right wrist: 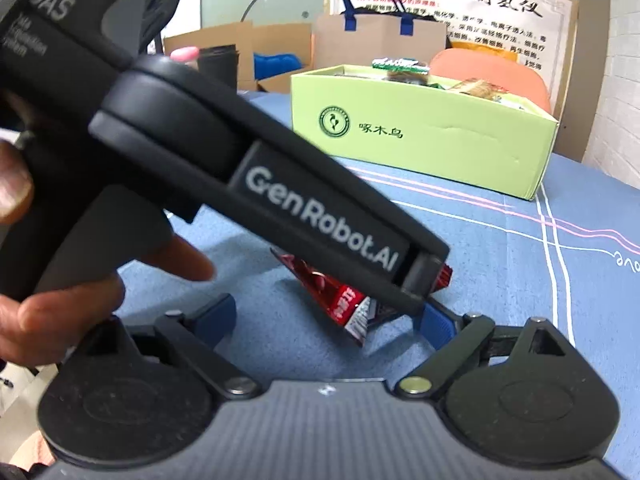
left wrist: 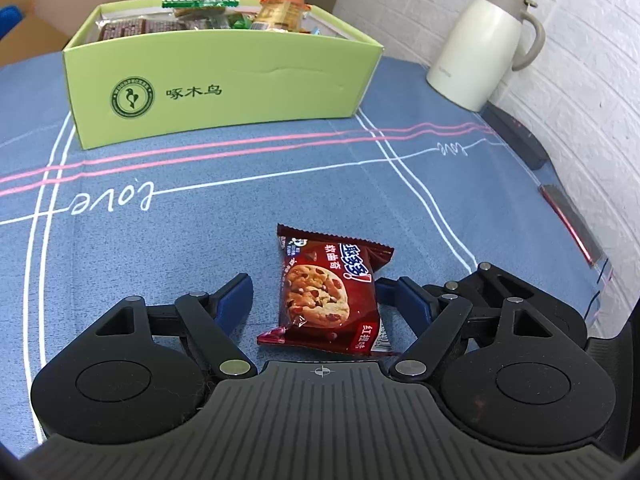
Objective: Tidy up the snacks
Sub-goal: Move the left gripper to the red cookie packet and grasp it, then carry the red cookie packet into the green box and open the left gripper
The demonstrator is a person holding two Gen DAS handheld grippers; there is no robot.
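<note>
A dark red cookie packet (left wrist: 328, 292) lies flat on the blue tablecloth (left wrist: 200, 220). My left gripper (left wrist: 314, 286) is open and straddles it: its right pad (left wrist: 416, 304) is at the packet's edge and its left pad (left wrist: 236, 296) stands clear. In the right wrist view the left gripper's black body crosses the frame and hides most of the packet (right wrist: 348, 308). My right gripper (right wrist: 328, 306) is open, low over the cloth, with the packet's end between its blue pads. The green snack box (left wrist: 220, 92) (right wrist: 420, 140) stands further back, holding several wrapped snacks (left wrist: 200, 4).
A cream thermal jug (left wrist: 480, 40) stands at the table's back right by the white brick wall. Dark flat devices (left wrist: 520, 140) lie along the right edge. A hand (right wrist: 60, 300) grips the left gripper's handle. Cardboard boxes and a paper bag (right wrist: 380, 36) are beyond the table.
</note>
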